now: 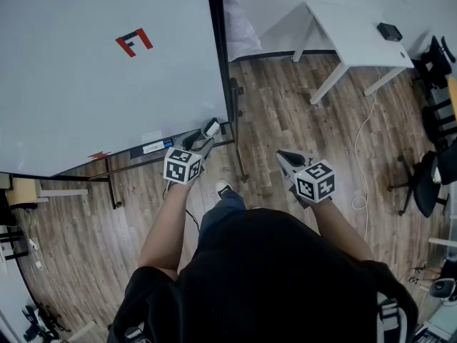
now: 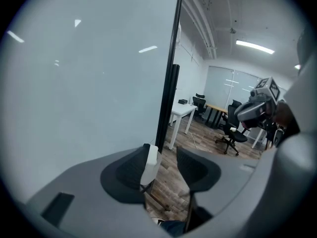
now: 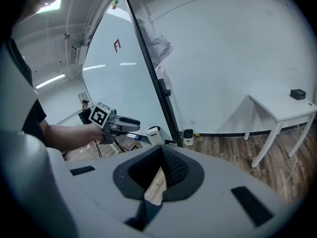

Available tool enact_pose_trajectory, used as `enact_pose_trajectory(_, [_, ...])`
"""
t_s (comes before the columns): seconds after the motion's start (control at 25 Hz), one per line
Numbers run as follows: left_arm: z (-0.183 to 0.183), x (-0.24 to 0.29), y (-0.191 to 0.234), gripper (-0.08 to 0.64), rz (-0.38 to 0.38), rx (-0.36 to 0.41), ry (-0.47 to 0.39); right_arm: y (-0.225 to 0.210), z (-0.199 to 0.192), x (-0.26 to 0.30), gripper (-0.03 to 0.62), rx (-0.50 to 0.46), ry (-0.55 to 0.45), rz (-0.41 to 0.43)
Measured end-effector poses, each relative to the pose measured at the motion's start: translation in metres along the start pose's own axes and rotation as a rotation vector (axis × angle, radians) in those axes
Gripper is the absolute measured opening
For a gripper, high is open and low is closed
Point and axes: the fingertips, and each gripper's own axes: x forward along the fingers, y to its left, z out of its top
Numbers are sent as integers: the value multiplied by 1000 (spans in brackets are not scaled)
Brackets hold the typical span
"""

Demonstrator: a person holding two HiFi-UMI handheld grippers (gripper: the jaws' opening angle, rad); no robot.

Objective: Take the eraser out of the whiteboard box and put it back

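Two grippers near the whiteboard [image 1: 107,84]: my left gripper [image 2: 163,155] has jaws spread, the white eraser [image 2: 151,163] just beside one pad; my right gripper [image 3: 161,150] has jaws pressed together, empty.

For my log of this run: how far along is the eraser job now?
Done: nothing I can confirm. In hand: the left gripper is open with the eraser between its jaws, unclamped, at the lower corner of the whiteboard. The right gripper is shut, empty. Left, apparently: grip, lift out, put back.

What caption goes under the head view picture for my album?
Left gripper at the white eraser by the whiteboard corner; right gripper hangs over the wood floor.
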Motion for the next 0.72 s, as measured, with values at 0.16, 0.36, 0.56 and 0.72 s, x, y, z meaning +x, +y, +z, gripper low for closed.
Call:
enact_pose_trajectory(0.16, [2,-20,-7,196,19,-5,-29,2,-2,-9,-5,-8,-11,1])
enact_pose_trajectory(0.36, [-4,-41,-16,196,40,-28,-53,9,-6,-19,-5,-23,-14,15])
enact_pose_trajectory(0.56, [-18,-57,-25,196,67,-41,-55,14,-9,-28,-5,-56,-16,17])
enact_pose_trajectory(0.72, [-28,-65,-37,196,76,-48,-52,17,-13,-37,-5,-85,-16,19])
